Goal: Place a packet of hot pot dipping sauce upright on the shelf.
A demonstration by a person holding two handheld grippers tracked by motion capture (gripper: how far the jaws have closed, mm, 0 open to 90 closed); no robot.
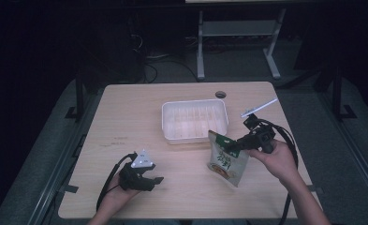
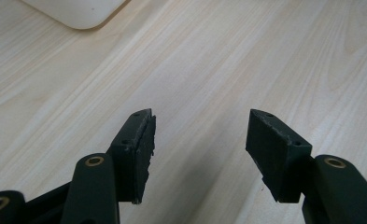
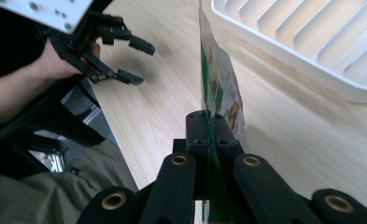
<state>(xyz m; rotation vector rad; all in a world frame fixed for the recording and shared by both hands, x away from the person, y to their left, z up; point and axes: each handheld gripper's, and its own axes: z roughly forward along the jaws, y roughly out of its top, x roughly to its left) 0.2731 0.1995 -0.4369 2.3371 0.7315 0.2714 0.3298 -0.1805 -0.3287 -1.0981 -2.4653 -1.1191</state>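
Nearest the person, the left tongs [image 1: 157,179] sit low over the pale wooden surface [image 1: 125,122], held in the left hand [image 1: 121,187] at the near left part of it. Their jaws are spread wide with nothing between them; in the left gripper view the two black pads [image 2: 141,149] stand well apart over bare wood grain. A grey three-cornered plate [image 1: 142,160] sits on top of these tongs, and a black cable trails back from them toward the near edge.

Further to the right, the right hand [image 1: 277,159] holds the right tongs [image 1: 232,145], which are pinching a green and white snack bag [image 1: 226,161] by its upper edge. In the right gripper view the two jaws are pressed together on the thin edge of the bag [image 3: 218,88], which runs away from the camera, edge-on. In the high view the bag hangs tilted, just in front of the tray; whether its bottom touches the wood cannot be told.

Just beyond the bag lies a white ribbed plastic tray [image 1: 195,137], near the middle of the surface. In the right gripper view its corner [image 3: 358,95] lies to the right of the bag.

Past the far edge are a dark floor and the white legs of another table [image 1: 200,51].
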